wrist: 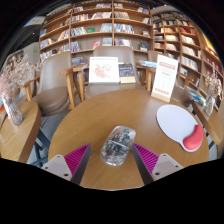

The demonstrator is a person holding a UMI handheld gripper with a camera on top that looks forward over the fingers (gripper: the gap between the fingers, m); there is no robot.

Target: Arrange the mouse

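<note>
Between the spread-open fingers (110,160), clear plastic mouse (117,146) on round wooden table (90,120); oval mousepad (179,126) beside.

No lettering can be read anywhere. A standing sign (164,76) at the far edge of the round wooden surface (90,115) carries dark lines of print under an orange band — too small to make out. A white placard (103,69) beyond the surface, propped by the chairs, shows faint marks that do not resolve into words. The spines on the bookshelves (95,22) behind are only bands of colour. The mouse (117,145) and the mouse pad (180,126) show no legible brand or label.
</note>
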